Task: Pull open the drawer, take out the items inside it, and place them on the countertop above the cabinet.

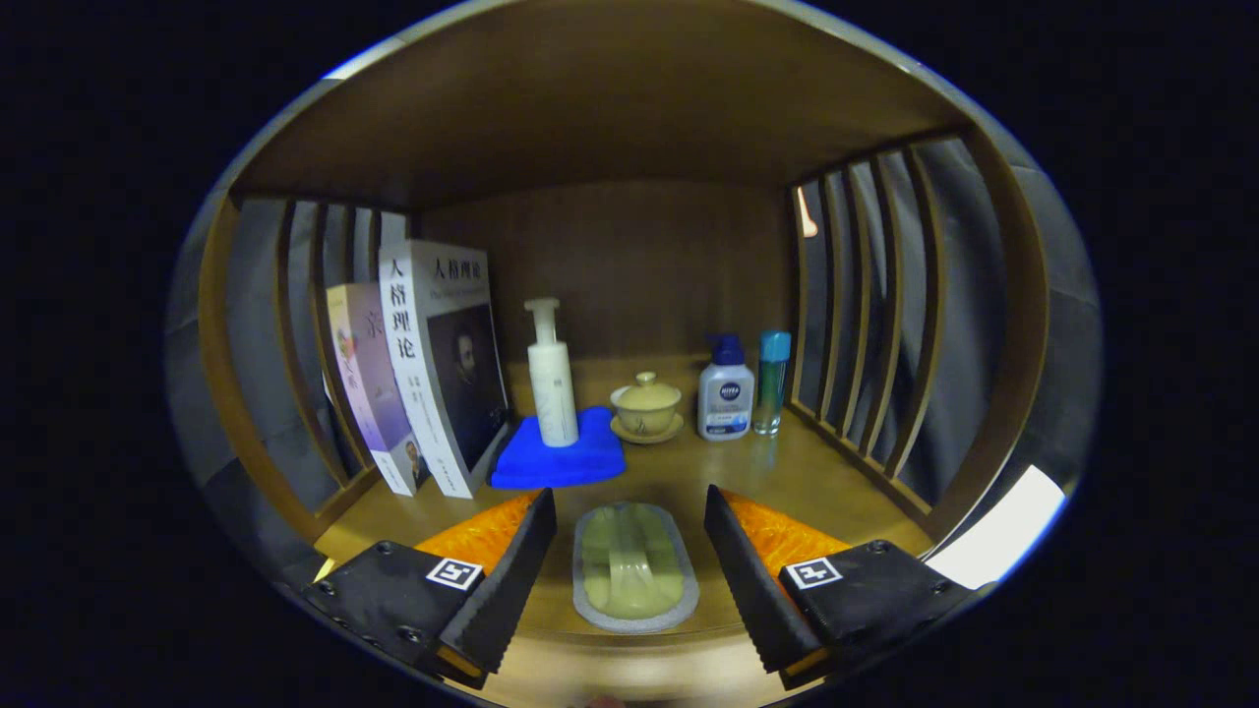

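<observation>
My gripper [629, 570] is open over the wooden countertop [807, 472] of the cabinet. Between its two fingers lies a pale green oblong item in a grey-rimmed holder [634, 578], flat on the counter near the front edge; neither finger touches it. The drawer is hidden below this view.
Beyond the fingers stand two books [433, 364] leaning at the left, a white pump bottle [551, 379] on a folded blue cloth [561, 454], a lidded beige cup on a saucer [646, 405], a white bottle with a blue cap [726, 393] and a slim teal-capped bottle [772, 383]. Slatted wooden sides close both ends.
</observation>
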A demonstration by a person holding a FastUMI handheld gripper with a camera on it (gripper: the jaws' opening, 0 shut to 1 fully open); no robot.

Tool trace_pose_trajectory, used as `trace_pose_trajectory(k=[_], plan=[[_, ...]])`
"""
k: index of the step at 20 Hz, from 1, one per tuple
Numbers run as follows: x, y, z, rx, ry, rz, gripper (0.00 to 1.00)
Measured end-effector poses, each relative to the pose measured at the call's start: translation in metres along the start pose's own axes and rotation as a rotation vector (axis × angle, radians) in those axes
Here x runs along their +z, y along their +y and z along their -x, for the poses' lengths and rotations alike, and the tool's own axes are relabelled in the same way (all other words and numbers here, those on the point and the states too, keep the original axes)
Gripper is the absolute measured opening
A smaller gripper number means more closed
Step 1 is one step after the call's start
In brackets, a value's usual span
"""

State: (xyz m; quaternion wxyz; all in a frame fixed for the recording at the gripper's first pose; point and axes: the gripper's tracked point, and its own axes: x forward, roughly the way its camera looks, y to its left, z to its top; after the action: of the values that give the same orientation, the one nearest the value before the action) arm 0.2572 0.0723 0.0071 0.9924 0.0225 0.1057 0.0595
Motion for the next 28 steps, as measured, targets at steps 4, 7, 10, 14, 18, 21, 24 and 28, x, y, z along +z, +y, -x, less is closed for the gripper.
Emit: trace_pose_trajectory(k=[4, 7, 10, 14, 18, 21, 24, 28], plan=[[0.007, -0.008, 0.050, -0.043, -0.086, 0.015, 0.96], [0.002, -0.008, 0.086, -0.058, -0.126, 0.014, 0.96], [-0.005, -0.007, 0.115, -0.080, -0.157, 0.058, 0.96], [-0.012, 0.006, 0.148, -0.048, -0.221, 0.040, 0.96], [-0.023, 0.002, 0.175, -0.045, -0.284, 0.068, 0.97], [-0.043, -0.004, 0.185, -0.043, -0.278, 0.063, 0.97], [-0.062, -0.010, 0.191, -0.057, -0.264, 0.044, 0.97], [-0.087, -0.015, 0.198, -0.071, -0.248, 0.049, 0.98]])
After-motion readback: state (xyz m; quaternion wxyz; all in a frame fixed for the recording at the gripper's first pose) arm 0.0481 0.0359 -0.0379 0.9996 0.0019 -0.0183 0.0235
